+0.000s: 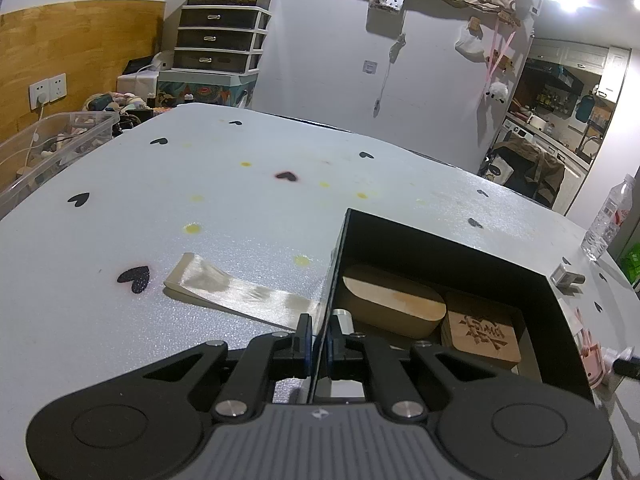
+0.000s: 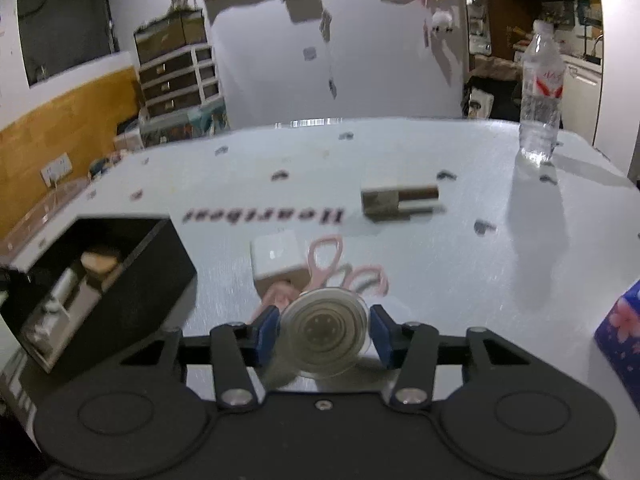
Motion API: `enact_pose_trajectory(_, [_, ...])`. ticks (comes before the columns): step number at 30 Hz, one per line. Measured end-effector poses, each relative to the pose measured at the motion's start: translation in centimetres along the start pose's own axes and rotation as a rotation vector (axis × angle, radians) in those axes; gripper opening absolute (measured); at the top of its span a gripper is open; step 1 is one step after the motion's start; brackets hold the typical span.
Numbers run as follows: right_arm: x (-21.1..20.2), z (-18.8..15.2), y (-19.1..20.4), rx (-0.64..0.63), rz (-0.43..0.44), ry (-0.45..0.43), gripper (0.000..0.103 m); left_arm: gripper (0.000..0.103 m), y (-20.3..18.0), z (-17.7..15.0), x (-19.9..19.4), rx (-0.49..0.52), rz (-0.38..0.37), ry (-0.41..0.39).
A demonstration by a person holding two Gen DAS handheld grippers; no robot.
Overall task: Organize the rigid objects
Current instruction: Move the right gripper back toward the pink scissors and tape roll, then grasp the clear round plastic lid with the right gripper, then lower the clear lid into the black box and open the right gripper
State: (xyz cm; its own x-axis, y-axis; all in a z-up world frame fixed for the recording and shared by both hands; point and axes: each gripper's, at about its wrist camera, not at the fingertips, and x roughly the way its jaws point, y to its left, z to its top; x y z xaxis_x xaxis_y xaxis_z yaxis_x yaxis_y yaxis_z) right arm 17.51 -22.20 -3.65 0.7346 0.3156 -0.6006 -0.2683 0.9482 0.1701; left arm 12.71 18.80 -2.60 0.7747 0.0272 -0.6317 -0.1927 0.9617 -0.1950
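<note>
My left gripper (image 1: 319, 334) is shut on the left wall of a black box (image 1: 460, 248). Inside the box lie an oval wooden case (image 1: 394, 300) and a carved wooden block (image 1: 482, 334). My right gripper (image 2: 325, 330) is shut on a clear round disc (image 2: 325, 332), held above the table. The black box (image 2: 132, 280) stands to its left. Just beyond the disc lie pink scissors (image 2: 340, 268) and a white cube (image 2: 276, 258). A grey metal piece (image 2: 400, 200) lies farther back.
A beige ribbon (image 1: 236, 290) lies left of the box on the white heart-print table (image 1: 200, 184). A water bottle (image 2: 540, 96) stands at the far right. A blue flowered box (image 2: 624, 332) is at the right edge. A clear bin (image 1: 48, 148) sits off the table's left.
</note>
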Motion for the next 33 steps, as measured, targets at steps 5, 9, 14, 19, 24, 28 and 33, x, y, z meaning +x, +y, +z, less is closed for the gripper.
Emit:
enact_pose_trajectory(5, [-1.8,2.0,1.7,-0.031,0.088,-0.098,0.05,0.007,0.0,0.0,0.0,0.002,0.001,0.0])
enact_pose_trajectory(9, [-1.7,3.6,5.1,-0.117,0.243,-0.114,0.05,0.007,-0.1,-0.1,0.0,0.002,0.0,-0.001])
enact_pose_trajectory(14, [1.2,5.1,10.3,-0.204,0.399,-0.03,0.05,0.007,-0.1,-0.1,0.0,0.005,-0.001,0.0])
enact_pose_trajectory(19, [4.6,5.7,15.5,-0.273,0.485,0.079,0.05,0.007,-0.2,0.0,0.1,0.009,-0.005,-0.001])
enact_pose_trajectory(24, [7.7,5.8,19.1,-0.329,0.492,0.165,0.05,0.007,0.0,0.0,0.0,0.011,-0.014,-0.002])
enact_pose_trajectory(28, [9.4,5.6,20.7,-0.342,0.504,0.213,0.05,0.007,0.3,-0.1,0.0,0.008,-0.027,-0.004])
enact_pose_trajectory(33, [11.0,5.3,22.1,-0.347,0.484,0.248,0.055,0.007,0.5,-0.1,0.1,0.013,-0.031,-0.004])
